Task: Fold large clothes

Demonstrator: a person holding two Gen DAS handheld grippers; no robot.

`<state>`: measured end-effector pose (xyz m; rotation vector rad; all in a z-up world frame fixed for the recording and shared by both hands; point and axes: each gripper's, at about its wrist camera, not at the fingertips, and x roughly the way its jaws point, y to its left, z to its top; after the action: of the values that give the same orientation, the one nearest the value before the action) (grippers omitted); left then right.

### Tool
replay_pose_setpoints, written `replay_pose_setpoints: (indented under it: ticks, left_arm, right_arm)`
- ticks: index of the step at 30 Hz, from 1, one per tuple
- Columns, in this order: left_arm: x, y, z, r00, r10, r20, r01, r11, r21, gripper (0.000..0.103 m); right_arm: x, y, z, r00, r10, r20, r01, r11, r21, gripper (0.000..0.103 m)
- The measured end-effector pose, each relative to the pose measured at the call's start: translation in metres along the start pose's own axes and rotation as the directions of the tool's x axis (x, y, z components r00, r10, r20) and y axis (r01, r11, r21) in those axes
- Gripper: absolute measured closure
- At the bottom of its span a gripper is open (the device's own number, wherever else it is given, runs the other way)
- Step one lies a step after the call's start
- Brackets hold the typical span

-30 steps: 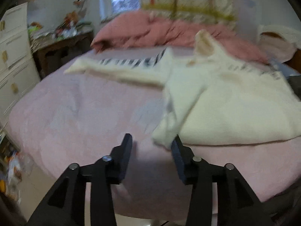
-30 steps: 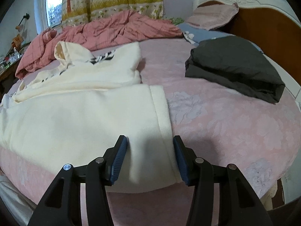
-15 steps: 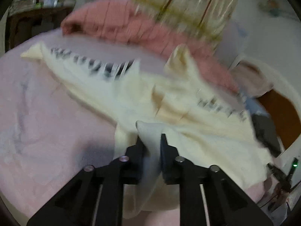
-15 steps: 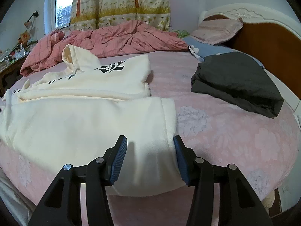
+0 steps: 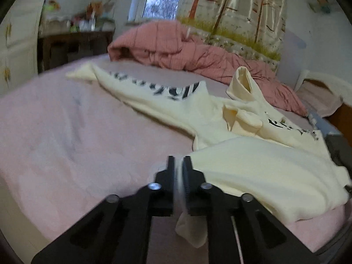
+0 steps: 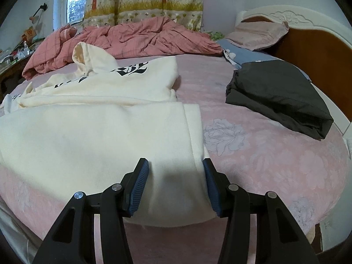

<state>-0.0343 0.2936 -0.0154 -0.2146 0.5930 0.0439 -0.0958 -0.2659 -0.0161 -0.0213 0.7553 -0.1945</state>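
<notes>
The cream hoodie is lying on the pink bed. The left gripper is pinching its near-left hem corner; the right gripper, spread, is straddling the near-right hem. Close it before lifting evenly.

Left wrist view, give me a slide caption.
Left hand-held gripper shut on a corner of the cream hoodie spread on the pink bed.

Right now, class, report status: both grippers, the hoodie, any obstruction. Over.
Left gripper shut on cream hoodie corner. Right gripper open, jaws straddling its hem. Folded dark garment lies apart.
</notes>
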Motion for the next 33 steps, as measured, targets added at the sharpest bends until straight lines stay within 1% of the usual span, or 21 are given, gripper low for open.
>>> replay_pose_setpoints:
  ticks: [1,2,4,6,8,10,11,13,14,15,16,18,21,23,25,26,29,30,31,32,33]
  left_arm:
    - [-0.004,0.001,0.003,1.000,0.006,0.001,-0.006,1.000,-0.017,0.068]
    - [-0.012,0.005,0.005,1.000,-0.015,0.010,0.015,0.999,-0.050,0.052]
    - [-0.026,0.015,0.007,0.994,-0.097,0.044,0.101,0.989,-0.109,0.049]
    - [-0.040,0.021,0.002,0.987,-0.154,0.044,0.159,0.979,-0.129,0.048]
    - [-0.047,0.017,-0.005,0.976,-0.216,0.007,0.215,0.970,-0.110,0.045]
    - [-0.048,0.008,-0.016,0.958,-0.280,-0.058,0.277,0.959,-0.055,0.044]
    - [-0.047,0.000,-0.022,0.964,-0.254,-0.083,0.255,0.967,-0.005,0.044]
    - [-0.036,-0.009,-0.031,0.983,-0.137,-0.122,0.147,0.986,0.074,0.044]
    - [-0.027,-0.007,-0.034,0.984,-0.111,-0.143,0.122,0.990,0.072,0.054]
    - [-0.021,-0.005,-0.035,0.984,-0.091,-0.154,0.102,0.993,0.065,0.077]
    - [-0.015,-0.003,-0.035,0.986,-0.058,-0.158,0.070,0.995,0.070,0.087]
    - [-0.009,-0.001,-0.034,0.991,-0.033,-0.128,0.045,0.995,0.089,0.096]
    - [-0.025,-0.013,-0.026,0.997,0.081,0.009,-0.081,0.982,0.171,0.098]
    - [-0.043,-0.026,-0.019,0.980,0.149,0.133,-0.176,0.959,0.220,0.100]
    - [-0.039,-0.036,-0.021,0.960,0.209,0.186,-0.254,0.930,0.265,0.100]
    - [-0.030,-0.036,-0.025,0.956,0.231,0.181,-0.275,0.920,0.278,0.100]
    - [0.001,-0.023,-0.049,0.962,0.260,0.083,-0.273,0.914,0.301,0.100]
    - [0.007,-0.020,-0.057,0.956,0.284,0.077,-0.293,0.902,0.316,0.102]
    - [0.009,-0.016,-0.061,0.942,0.323,0.089,-0.334,0.889,0.314,0.102]
    - [0.007,-0.009,-0.060,0.941,0.327,0.091,-0.339,0.897,0.283,0.100]
    - [0.003,-0.004,-0.059,0.946,0.313,0.080,-0.323,0.914,0.245,0.097]
  right_arm:
    - [-0.001,0.000,0.000,1.000,0.002,0.003,-0.002,1.000,0.003,0.051]
    - [-0.001,-0.001,0.001,1.000,0.003,0.006,-0.003,1.000,0.006,0.051]
    - [-0.005,0.000,0.001,1.000,0.005,0.019,-0.005,1.000,0.009,0.051]
    - [-0.007,0.001,0.001,1.000,0.006,0.029,-0.006,1.000,0.002,0.051]
    - [-0.007,0.003,0.001,0.999,0.004,0.034,-0.003,1.000,-0.007,0.051]
    - [-0.007,0.004,0.001,0.999,0.006,0.031,-0.006,1.000,-0.011,0.051]
    - [-0.007,0.004,0.002,1.000,0.009,0.029,-0.009,1.000,-0.007,0.051]
    - [-0.007,0.002,0.002,1.000,0.014,0.027,-0.014,1.000,0.001,0.051]
    - [-0.007,0.001,0.002,1.000,0.017,0.027,-0.017,1.000,0.004,0.051]
    - [-0.008,0.002,0.001,1.000,0.015,0.027,-0.016,1.000,0.004,0.051]
    - [-0.008,0.003,0.001,1.000,0.014,0.026,-0.014,1.000,0.000,0.051]
    - [-0.007,0.004,0.001,1.000,0.008,0.026,-0.008,1.000,-0.012,0.051]
    - [-0.004,0.005,-0.001,1.000,-0.006,0.018,0.006,1.000,-0.028,0.051]
    - [-0.004,0.003,-0.001,1.000,-0.001,0.017,0.002,1.000,-0.021,0.051]
    - [-0.004,0.003,-0.001,1.000,-0.001,0.018,0.001,1.000,-0.020,0.051]
    - [-0.004,0.004,-0.001,1.000,-0.002,0.017,0.003,1.000,-0.021,0.051]
    - [-0.005,0.002,-0.002,1.000,0.002,0.017,-0.001,1.000,-0.018,0.051]
    - [-0.005,0.001,-0.003,1.000,0.005,0.019,-0.005,1.000,-0.017,0.051]
    - [-0.005,0.001,-0.003,1.000,0.006,0.019,-0.006,1.000,-0.018,0.051]
    - [-0.005,0.000,-0.003,1.000,0.007,0.019,-0.006,1.000,-0.018,0.051]
    - [-0.006,0.001,-0.003,1.000,0.005,0.021,-0.005,1.000,-0.016,0.051]
